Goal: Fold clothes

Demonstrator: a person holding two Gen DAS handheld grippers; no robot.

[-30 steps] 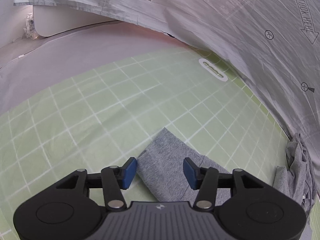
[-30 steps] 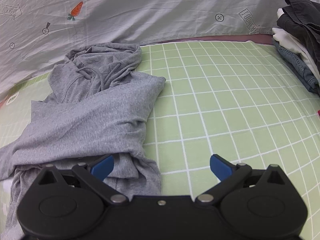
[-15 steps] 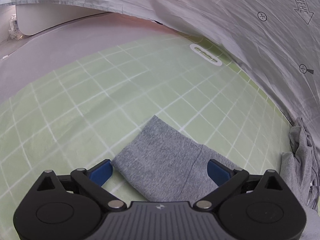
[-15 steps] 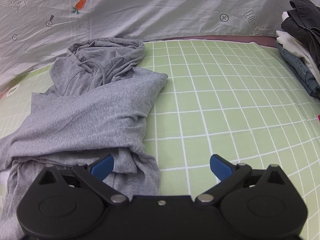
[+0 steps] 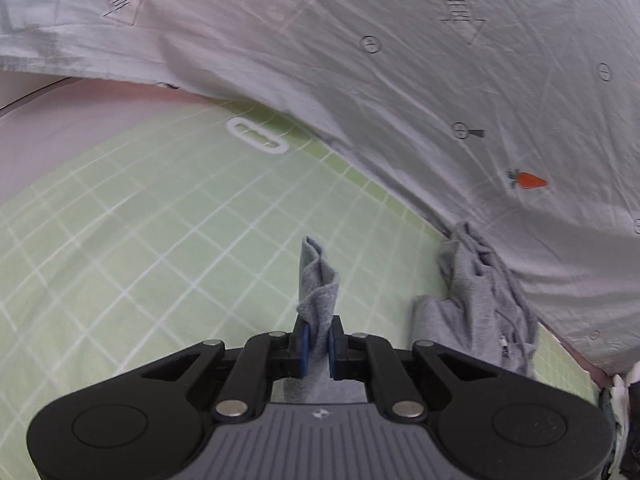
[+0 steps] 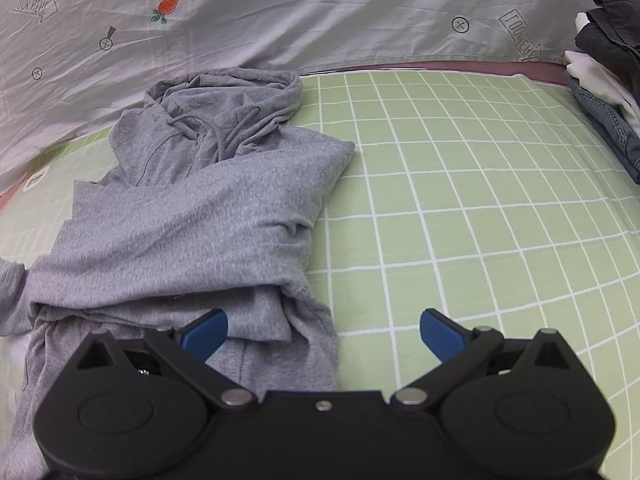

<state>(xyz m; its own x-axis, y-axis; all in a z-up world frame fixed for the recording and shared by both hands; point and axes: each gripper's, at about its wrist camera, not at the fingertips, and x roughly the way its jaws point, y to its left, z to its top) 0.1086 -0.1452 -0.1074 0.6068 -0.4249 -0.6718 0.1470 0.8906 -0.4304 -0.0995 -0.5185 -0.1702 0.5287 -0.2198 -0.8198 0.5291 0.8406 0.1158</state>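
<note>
1. Grey hoodie point(image 6: 192, 216) spread across the left part of a green mat with white grid lines point(image 6: 460, 208), hood and drawstrings toward the far edge, body folded over itself in layers.
2. Sleeve cuff point(image 5: 318, 280) of the hoodie bunched and standing up off the mat, pinched between the blue pads of the left hand-held gripper point(image 5: 318, 346); jaws closing, fabric pressed between them.
3. Rest of the hoodie in the left wrist view heaped at the right, against a pale grey sheet point(image 5: 400, 80) printed with arrows, small circles and an orange carrot point(image 5: 530, 180).
4. White oval slot point(image 5: 258, 136) at the mat's far edge, near the sheet.
5. Stack of folded clothes point(image 6: 604, 68) at the mat's far right: dark on top, white below, denim underneath.
6. Half a second earlier, left jaws spread wide around the flat cuff; now squeezed on it and lifted, view tilted and blurred.
7. Right hand-held gripper point(image 6: 324, 330) unmoved, angled down, jaws spread wide, left pad over the hoodie's hem, right pad over bare mat, gripping nothing.
</note>
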